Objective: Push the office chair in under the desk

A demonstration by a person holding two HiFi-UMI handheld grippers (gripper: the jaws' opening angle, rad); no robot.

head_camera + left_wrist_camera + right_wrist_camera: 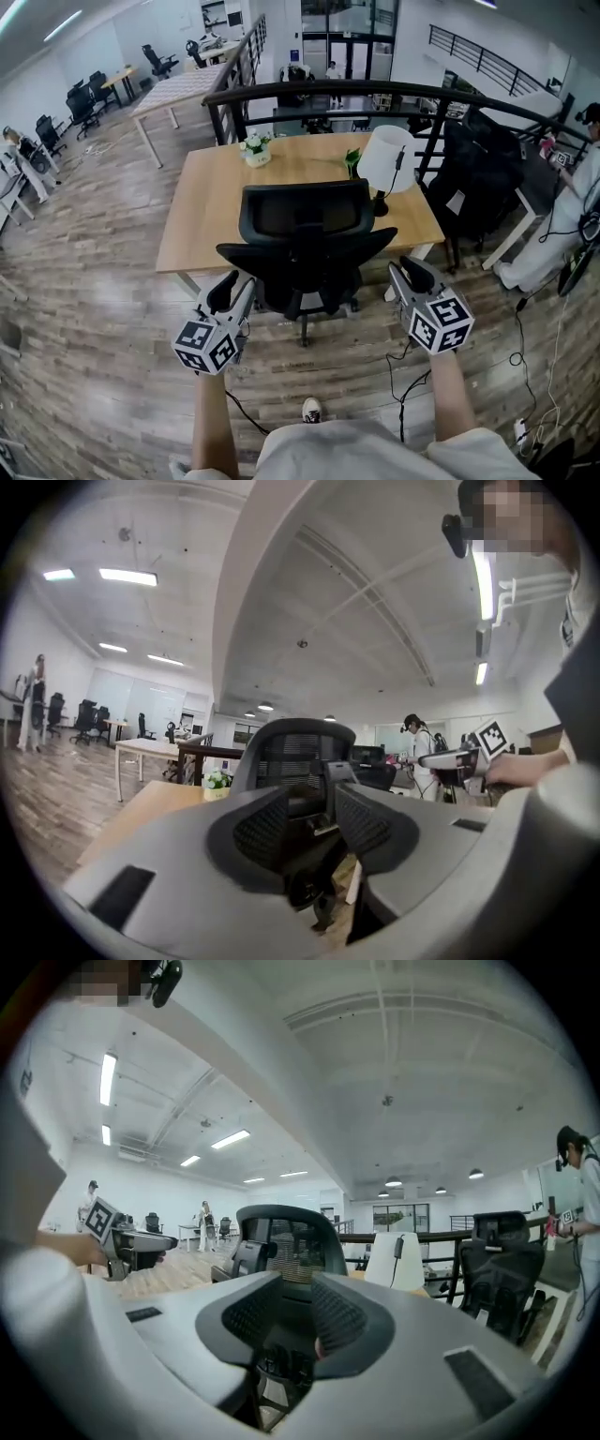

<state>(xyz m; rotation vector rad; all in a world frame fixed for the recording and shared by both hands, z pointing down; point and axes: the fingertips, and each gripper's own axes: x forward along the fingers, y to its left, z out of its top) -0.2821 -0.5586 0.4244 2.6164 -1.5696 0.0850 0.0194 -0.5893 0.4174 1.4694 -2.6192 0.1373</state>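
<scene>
A black office chair (305, 234) with a mesh back stands on the wooden floor at the near edge of the wooden desk (211, 197), its back towards me. My left gripper (230, 289) hovers just behind the chair's left armrest, and my right gripper (411, 274) just behind the right armrest. In the left gripper view the left gripper (311, 822) has a gap between its pads, with the chair (295, 747) beyond and nothing pressed. The right gripper (298, 1312) shows a narrower gap, also with nothing in it, and faces the chair (291, 1241).
On the desk stand a white lamp (386, 159) and a small potted plant (255, 150). A black railing (309, 89) runs behind the desk. A second dark chair (478, 178) and a person (572, 220) are at the right. Cables (412, 375) lie on the floor.
</scene>
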